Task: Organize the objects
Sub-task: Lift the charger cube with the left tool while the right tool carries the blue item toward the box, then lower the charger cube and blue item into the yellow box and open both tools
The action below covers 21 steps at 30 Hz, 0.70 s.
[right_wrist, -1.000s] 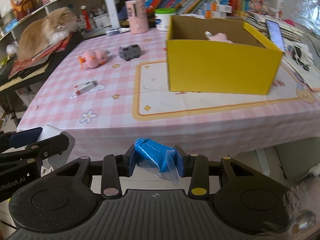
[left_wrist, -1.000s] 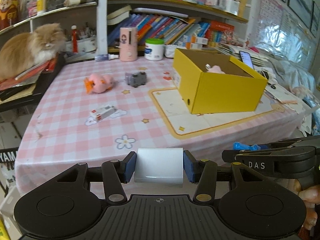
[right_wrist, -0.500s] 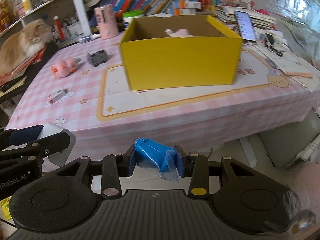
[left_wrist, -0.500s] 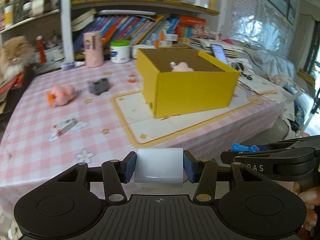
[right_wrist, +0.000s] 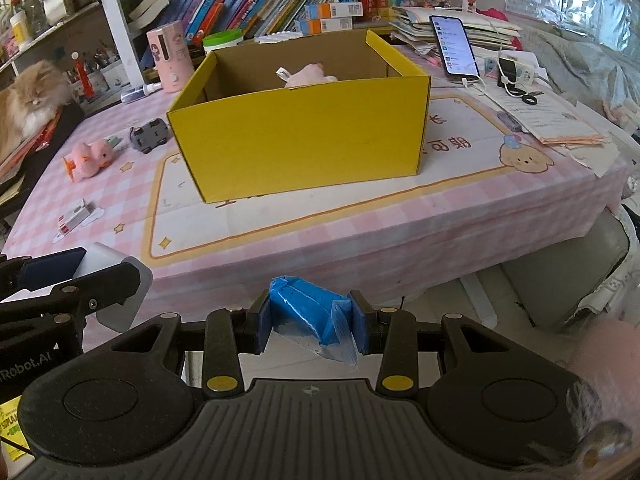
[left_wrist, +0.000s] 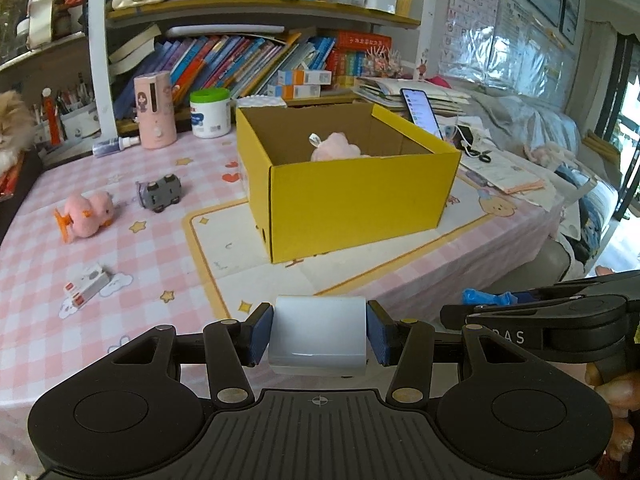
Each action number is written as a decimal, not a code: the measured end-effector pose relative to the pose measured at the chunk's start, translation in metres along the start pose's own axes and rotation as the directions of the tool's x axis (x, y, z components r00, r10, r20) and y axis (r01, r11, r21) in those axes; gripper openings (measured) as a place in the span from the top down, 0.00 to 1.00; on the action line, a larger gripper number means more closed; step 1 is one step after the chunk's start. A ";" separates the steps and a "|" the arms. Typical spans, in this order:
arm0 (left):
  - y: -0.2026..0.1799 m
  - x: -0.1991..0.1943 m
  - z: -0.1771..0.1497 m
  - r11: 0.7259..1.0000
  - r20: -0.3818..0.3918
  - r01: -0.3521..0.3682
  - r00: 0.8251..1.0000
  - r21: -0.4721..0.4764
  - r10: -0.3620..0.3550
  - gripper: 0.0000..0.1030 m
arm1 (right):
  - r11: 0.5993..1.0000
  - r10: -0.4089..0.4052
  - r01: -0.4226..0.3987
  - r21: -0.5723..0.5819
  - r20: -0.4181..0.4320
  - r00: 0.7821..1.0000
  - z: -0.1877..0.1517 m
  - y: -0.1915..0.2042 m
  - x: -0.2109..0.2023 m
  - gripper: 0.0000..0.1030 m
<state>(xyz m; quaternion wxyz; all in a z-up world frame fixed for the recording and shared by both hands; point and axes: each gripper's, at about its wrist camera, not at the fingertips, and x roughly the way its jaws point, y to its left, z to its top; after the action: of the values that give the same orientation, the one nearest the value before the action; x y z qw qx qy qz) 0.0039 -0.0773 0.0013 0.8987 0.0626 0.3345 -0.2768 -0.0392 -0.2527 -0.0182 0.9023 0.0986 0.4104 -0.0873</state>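
My left gripper (left_wrist: pixel 319 334) is shut on a white block (left_wrist: pixel 318 330) at the table's front edge. My right gripper (right_wrist: pixel 312 322) is shut on a blue packet in clear wrap (right_wrist: pixel 308 312), held in front of and below the table edge. An open yellow box (left_wrist: pixel 348 184) stands on the table and holds a pink plush (left_wrist: pixel 336 148); it also shows in the right wrist view (right_wrist: pixel 304 136). On the pink checked cloth lie a pink duck toy (left_wrist: pixel 86 214), a grey toy car (left_wrist: pixel 160 194) and a small red-and-white box (left_wrist: pixel 86 282).
A pink cylinder (left_wrist: pixel 155 110) and a green-lidded jar (left_wrist: pixel 210 114) stand behind the box before bookshelves. A phone (right_wrist: pixel 454 46) and papers lie at the right. A cat (right_wrist: pixel 28 100) lies at the left. A grey seat (right_wrist: pixel 560 264) is beside the table.
Both grippers have swung right and closer to the table, so the yellow box now sits nearly straight ahead. Both still hold their objects.
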 end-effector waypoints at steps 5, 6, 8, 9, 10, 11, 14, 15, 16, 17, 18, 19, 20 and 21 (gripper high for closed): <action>-0.006 0.007 0.014 1.000 0.027 0.000 1.000 0.001 0.000 0.53 | 1.000 0.005 -0.005 -0.010 0.002 1.000 0.014 -0.008 0.008 0.64; -0.007 0.009 0.018 1.000 0.032 -0.002 0.999 0.001 0.002 0.53 | 1.000 0.005 -0.005 -0.012 0.004 1.000 0.017 -0.010 0.009 0.64; -0.009 0.013 0.025 1.000 0.045 -0.008 0.999 0.001 0.008 0.53 | 1.000 0.005 -0.005 -0.021 0.009 1.000 0.024 -0.013 0.012 0.65; -0.010 0.015 0.028 1.000 0.051 -0.011 0.999 0.000 0.011 0.53 | 1.000 0.008 -0.007 -0.026 0.012 1.000 0.028 -0.014 0.014 0.64; -0.010 0.017 0.032 1.000 0.058 -0.015 0.998 -0.001 0.015 0.53 | 0.999 0.009 -0.009 -0.032 0.015 1.000 0.031 -0.015 0.015 0.65; -0.011 0.019 0.036 1.000 0.066 -0.019 0.998 -0.003 0.019 0.53 | 0.999 0.012 -0.011 -0.040 0.021 1.000 0.035 -0.017 0.017 0.65; -0.013 0.025 0.049 0.999 0.094 -0.033 0.995 -0.004 0.033 0.53 | 0.997 0.022 -0.019 -0.069 0.050 0.998 0.051 -0.021 0.018 0.65; -0.014 0.028 0.054 0.999 0.103 -0.038 0.994 -0.003 0.038 0.53 | 0.997 0.024 -0.019 -0.077 0.066 0.998 0.056 -0.022 0.018 0.65; -0.015 0.031 0.060 0.999 0.113 -0.043 0.993 -0.001 0.043 0.53 | 0.996 0.026 -0.019 -0.085 0.083 0.996 0.062 -0.024 0.018 0.65; -0.016 0.033 0.065 0.999 0.123 -0.048 0.991 0.001 0.048 0.53 | 0.995 0.029 -0.019 -0.094 0.106 0.994 0.070 -0.026 0.017 0.65; -0.018 0.036 0.070 0.999 0.132 -0.054 0.990 0.003 0.053 0.53 | 0.995 0.033 -0.020 -0.100 0.126 0.991 0.078 -0.028 0.016 0.65; -0.019 0.039 0.076 0.998 0.141 -0.060 0.988 0.007 0.058 0.53 | 0.994 0.036 -0.021 -0.106 0.146 0.989 0.085 -0.031 0.016 0.65; -0.021 0.043 0.081 0.998 0.151 -0.066 0.987 0.010 0.063 0.53 | 0.993 0.042 -0.023 -0.113 0.170 0.984 0.095 -0.033 0.016 0.65; -0.022 0.047 0.088 0.997 0.160 -0.072 0.985 0.014 0.069 0.53 | 0.993 0.049 -0.027 -0.118 0.189 0.981 0.102 -0.036 0.016 0.65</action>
<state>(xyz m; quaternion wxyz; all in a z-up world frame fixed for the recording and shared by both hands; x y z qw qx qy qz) 0.0709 -0.1434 0.0409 0.9312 0.0611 0.2562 -0.2521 0.0366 -0.3139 0.0320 0.9433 0.0455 0.3240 -0.0555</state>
